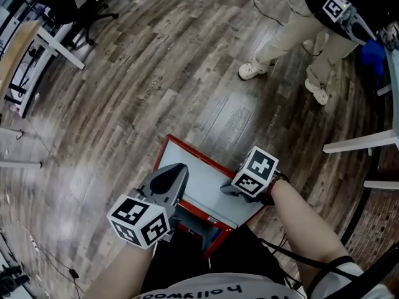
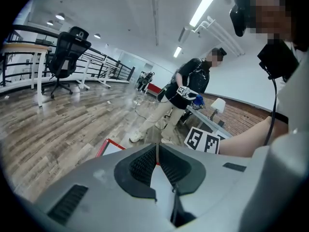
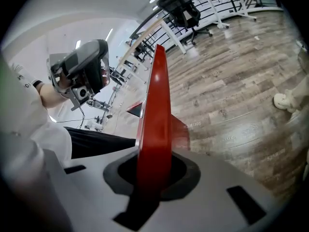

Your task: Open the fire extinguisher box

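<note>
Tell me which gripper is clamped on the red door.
The right gripper: its jaws pinch the red door by its edge. The left gripper is shut on nothing.

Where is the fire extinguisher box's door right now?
The door sits low centre in the head view, just ahead of the person's lap; the right gripper grips its right edge, the left gripper is over its left side.
</note>
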